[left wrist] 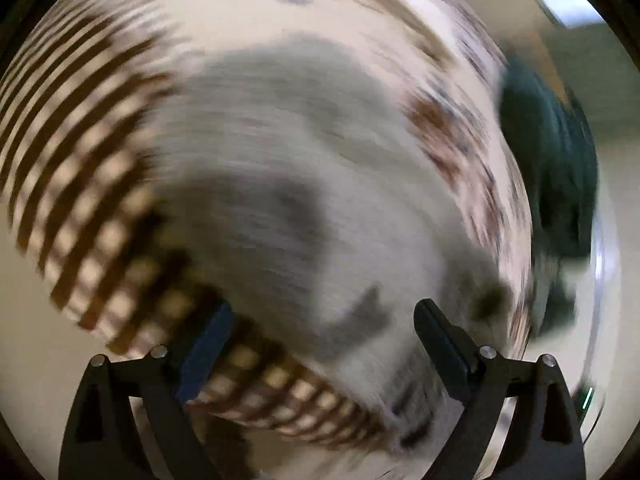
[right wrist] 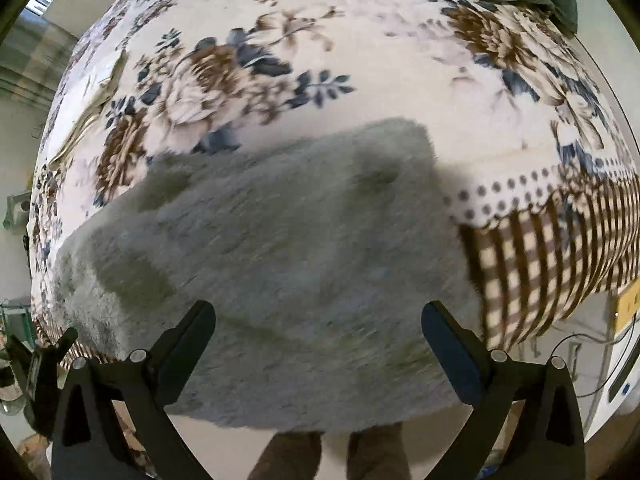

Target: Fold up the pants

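Pants (right wrist: pixel 280 264): grey, fuzzy, lying as one compact thick slab on the floral-covered bed (right wrist: pixel 360 60), near its checked border (right wrist: pixel 540 264). Looks already folded at least once; no loose leg visible. Left tool (left wrist: pixel 324 320) apart, nothing between its fingers, view blurred. Right tool (right wrist: pixel 318 320) apart, empty, above the slab. Left to do, by my reading: perhaps one last fold or smoothing.

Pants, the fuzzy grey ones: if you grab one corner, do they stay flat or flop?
The pants would probably flop: they are soft fabric that sags over the bed's edge. The fuzzy pile likely grips, not slips. They look thick, so perhaps a bit heavy.
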Tool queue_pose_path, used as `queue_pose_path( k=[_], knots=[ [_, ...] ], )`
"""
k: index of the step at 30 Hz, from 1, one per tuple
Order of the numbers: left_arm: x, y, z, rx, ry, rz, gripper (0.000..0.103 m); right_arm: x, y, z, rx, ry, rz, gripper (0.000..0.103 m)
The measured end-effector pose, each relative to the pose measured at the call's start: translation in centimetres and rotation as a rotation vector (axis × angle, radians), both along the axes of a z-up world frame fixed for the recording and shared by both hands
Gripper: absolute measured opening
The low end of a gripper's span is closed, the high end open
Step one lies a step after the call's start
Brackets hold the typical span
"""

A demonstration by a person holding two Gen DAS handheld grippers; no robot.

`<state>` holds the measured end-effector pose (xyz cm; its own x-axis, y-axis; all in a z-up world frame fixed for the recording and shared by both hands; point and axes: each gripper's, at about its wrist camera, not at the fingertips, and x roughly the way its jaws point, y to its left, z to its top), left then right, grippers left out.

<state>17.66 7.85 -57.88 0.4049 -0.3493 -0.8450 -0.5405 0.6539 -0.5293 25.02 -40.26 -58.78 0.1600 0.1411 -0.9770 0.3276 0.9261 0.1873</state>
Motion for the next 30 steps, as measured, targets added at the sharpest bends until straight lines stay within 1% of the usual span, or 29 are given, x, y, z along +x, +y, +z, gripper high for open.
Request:
queue_pose_path(
  k=[3,6,7,10,12,13,14,15,17,18,19,20,21,22,23,24,25,26,27,28,29,30],
  knots=[
    [-0.1,4.0,-2.6,-0.065,0.004,0.175,0.092,0.3,2.3,-1.1,0.007,0.027,0.006,0.103],
    [1.4,6.1,-4.4,-0.112,-0.018,0.249,0.092,0.9,3.8,-1.9,0.008,0.046,0.005,0.103],
    [2.1,6.4,-4.7,-0.125,-0.031,0.247,0.092,1.2,4.1,-2.0,0.0,0.047,0.004,0.103],
    [4.3,6.8,-5.1,-0.109,-0.031,0.212,0.093,2.3,6.1,-2.0,0.017,0.056,0.042,0.103],
    [5.1,6.9,-5.2,-0.092,-0.017,0.195,0.093,3.2,7.4,-2.1,0.065,0.081,0.071,0.103],
    [5.1,7.1,-5.3,-0.095,-0.02,0.197,0.093,4.0,8.8,-2.0,0.105,0.096,0.096,0.103],
    [5.1,7.2,-5.4,-0.095,-0.023,0.206,0.092,4.6,9.8,-1.8,0.119,0.097,0.115,0.103],
    [5.1,7.3,-5.6,-0.099,-0.026,0.216,0.092,5.0,10.7,-1.6,0.122,0.094,0.134,0.103],
    [4.8,7.6,-5.9,-0.102,-0.045,0.251,0.092,6.4,13.5,-1.2,0.077,0.086,0.2,0.103],
    [4.6,7.6,-5.8,-0.096,-0.061,0.263,0.084,6.7,14.3,-1.2,0.059,0.083,0.215,0.103],
    [4.2,7.6,-5.6,-0.083,-0.077,0.269,0.076,7.3,15.8,-1.7,0.017,0.094,0.234,0.103],
    [3.8,7.5,-5.1,-0.055,-0.097,0.268,0.055,7.7,16.7,-2.3,-0.012,0.109,0.238,0.103],
    [3.6,7.4,-4.8,-0.045,-0.117,0.26,0.039,7.9,17.5,-3.0,-0.044,0.123,0.238,0.103],
    [3.3,7.3,-4.5,-0.037,-0.136,0.252,0.035,8.2,18.1,-3.9,-0.081,0.149,0.236,0.103],
    [2.9,7.2,-4.1,-0.028,-0.149,0.243,0.029,8.5,18.9,-5.4,-0.12,0.197,0.234,0.101],
    [2.7,7.1,-3.8,-0.022,-0.163,0.23,0.025,8.7,19.4,-6.2,-0.14,0.215,0.235,0.09],
    [2.4,7.1,-3.5,-0.022,-0.175,0.219,0.024,8.9,19.6,-6.7,-0.172,0.215,0.232,0.082],
    [2.4,7.0,-3.2,-0.012,-0.181,0.208,0.023,9.0,19.8,-6.9,-0.217,0.191,0.228,0.066],
    [2.4,6.9,-2.9,-0.006,-0.186,0.196,0.023,9.0,19.6,-6.9,-0.225,0.174,0.218,0.048],
    [2.4,6.9,-2.6,-0.007,-0.192,0.187,0.022,9.0,19.2,-6.4,-0.228,0.144,0.195,0.039],
    [2.5,7.0,-2.3,-0.001,-0.198,0.179,0.022,9.0,19.0,-6.0,-0.222,0.122,0.182,0.032],
    [2.5,7.0,-2.0,0.006,-0.203,0.168,0.022,9.0,18.6,-5.3,-0.196,0.096,0.167,0.03]
  ],
)
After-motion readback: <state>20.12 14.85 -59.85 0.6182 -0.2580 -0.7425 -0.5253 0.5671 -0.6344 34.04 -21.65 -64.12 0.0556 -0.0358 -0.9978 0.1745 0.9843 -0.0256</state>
